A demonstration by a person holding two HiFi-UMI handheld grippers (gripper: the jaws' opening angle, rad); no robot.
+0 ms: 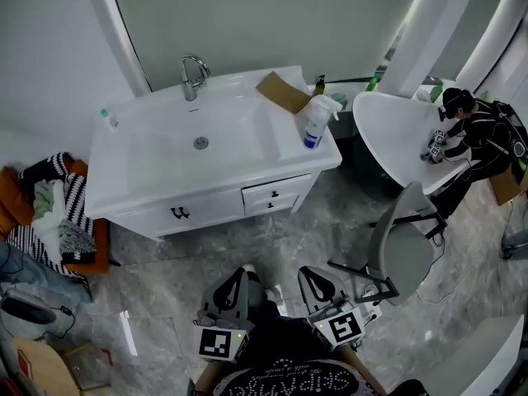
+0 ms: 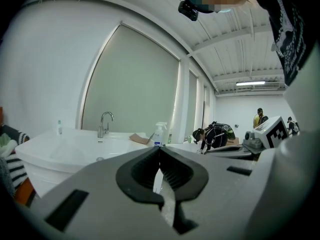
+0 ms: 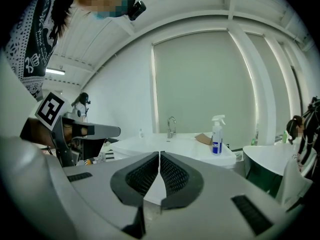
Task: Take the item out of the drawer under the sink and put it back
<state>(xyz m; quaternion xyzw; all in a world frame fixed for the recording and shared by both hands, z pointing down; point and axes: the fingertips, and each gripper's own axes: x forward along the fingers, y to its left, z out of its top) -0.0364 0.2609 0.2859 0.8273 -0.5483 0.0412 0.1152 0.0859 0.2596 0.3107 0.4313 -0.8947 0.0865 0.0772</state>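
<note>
Pointing ahead side by side low in the head view, the left hand-held gripper (image 1: 244,272) (image 2: 160,149) and the right hand-held gripper (image 1: 309,274) (image 3: 160,154) each have their ribbed black jaws closed tip to tip, with nothing between them. They hang over the grey marbled floor (image 1: 206,262), well short of the white sink cabinet (image 1: 157,213) ahead. Off to the right of the right hand-held gripper stands a grey swivel chair (image 1: 400,242); far to the left of the left one lies a heap of striped and plain clothes (image 1: 54,213) on an orange seat. In the cabinet front, ahead of the gap between the two hand-held grippers, the two small white drawers (image 1: 276,196) under the sink sit closed, so the item inside cannot be seen. Beyond them, on the white bench top, a white spray bottle with a blue label (image 1: 315,122) (image 2: 159,134) (image 3: 217,134) stands ahead of the right hand-held gripper, with a flat piece of brown cardboard (image 1: 285,91) just behind it. The chrome curved tap (image 1: 192,77) (image 2: 105,123) (image 3: 171,126) rises at the far edge of the basin (image 1: 198,151), ahead and slightly left of the left hand-held gripper. Farther right, a person in dark clothes (image 1: 478,134) leans over a white round-edged bench (image 1: 396,139).
</note>
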